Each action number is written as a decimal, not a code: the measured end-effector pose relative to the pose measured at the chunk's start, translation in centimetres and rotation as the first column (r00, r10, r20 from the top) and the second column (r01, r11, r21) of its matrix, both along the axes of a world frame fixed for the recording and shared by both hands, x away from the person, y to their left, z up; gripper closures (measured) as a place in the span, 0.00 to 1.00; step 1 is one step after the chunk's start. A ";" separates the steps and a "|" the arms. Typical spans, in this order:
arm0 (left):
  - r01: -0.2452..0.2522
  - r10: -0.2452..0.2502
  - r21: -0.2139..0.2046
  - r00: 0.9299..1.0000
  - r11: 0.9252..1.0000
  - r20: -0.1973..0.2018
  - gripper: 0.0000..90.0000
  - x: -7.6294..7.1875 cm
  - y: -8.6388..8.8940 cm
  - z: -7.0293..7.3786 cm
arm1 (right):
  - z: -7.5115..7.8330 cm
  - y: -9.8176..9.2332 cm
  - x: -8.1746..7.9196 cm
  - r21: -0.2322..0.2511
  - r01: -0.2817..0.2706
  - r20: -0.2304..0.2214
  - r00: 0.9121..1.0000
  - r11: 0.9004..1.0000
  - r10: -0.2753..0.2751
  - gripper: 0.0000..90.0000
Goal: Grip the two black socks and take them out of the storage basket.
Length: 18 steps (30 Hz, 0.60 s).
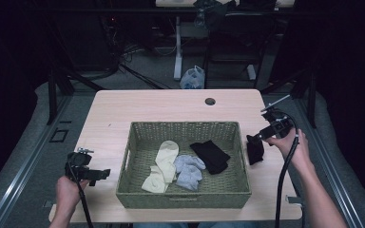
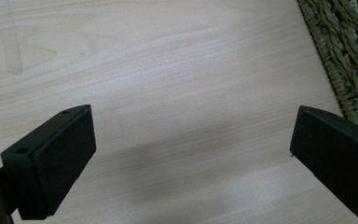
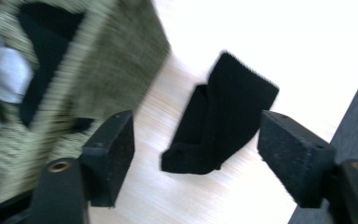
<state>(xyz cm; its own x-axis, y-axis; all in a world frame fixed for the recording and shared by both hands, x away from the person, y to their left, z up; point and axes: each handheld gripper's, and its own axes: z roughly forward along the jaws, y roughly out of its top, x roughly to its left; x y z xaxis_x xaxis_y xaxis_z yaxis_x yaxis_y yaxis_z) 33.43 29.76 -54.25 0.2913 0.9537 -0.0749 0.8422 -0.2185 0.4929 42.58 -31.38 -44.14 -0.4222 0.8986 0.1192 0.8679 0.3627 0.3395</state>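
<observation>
A woven green basket [image 1: 184, 194] sits mid-table and holds a cream sock [image 1: 164, 164], a grey sock [image 1: 189, 170] and a black sock [image 1: 210, 156]. Another black sock [image 1: 254, 149] lies folded on the table just right of the basket, also seen ahead of the jaws as the black sock [image 3: 221, 119]. My right gripper [image 1: 259, 137] [image 3: 196, 151] hovers just above that sock, open, with nothing between the jaws. My left gripper [image 1: 103, 174] [image 2: 193, 154] is open over bare wood left of the basket [image 2: 342, 51].
The light wooden table [image 1: 166, 107] has a round cable hole [image 1: 210, 101] near its far edge. A cable trails from each gripper toward the near edge. Beyond the table stand dark desk legs and a white plastic bag [image 1: 193, 77] on the floor.
</observation>
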 end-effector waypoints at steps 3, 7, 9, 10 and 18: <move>-0.002 0.002 0.000 1.000 1.000 0.005 0.01 0.0 -0.1 0.0 | 1.4 0.5 -0.6 0.011 -0.025 0.030 0.999 1.000 0.025 0.19; 0.000 0.000 0.003 1.000 1.000 0.001 0.01 0.0 -0.1 0.0 | 4.3 2.9 -1.9 0.032 -0.081 0.118 0.990 0.996 0.077 0.14; 0.000 0.000 0.002 1.000 1.000 0.002 0.01 0.0 -0.1 0.0 | 5.2 4.1 -2.3 0.029 -0.106 0.141 0.985 0.994 0.100 0.11; -0.001 0.001 0.001 1.000 1.000 0.003 0.01 0.0 -0.1 0.0 | 5.5 4.8 -2.4 0.031 -0.119 0.156 0.981 0.992 0.113 0.10; 0.002 -0.002 -0.001 1.000 1.000 0.001 0.01 0.0 0.0 0.0 | 5.5 9.2 -1.9 0.036 -0.196 0.165 0.968 0.980 0.188 0.08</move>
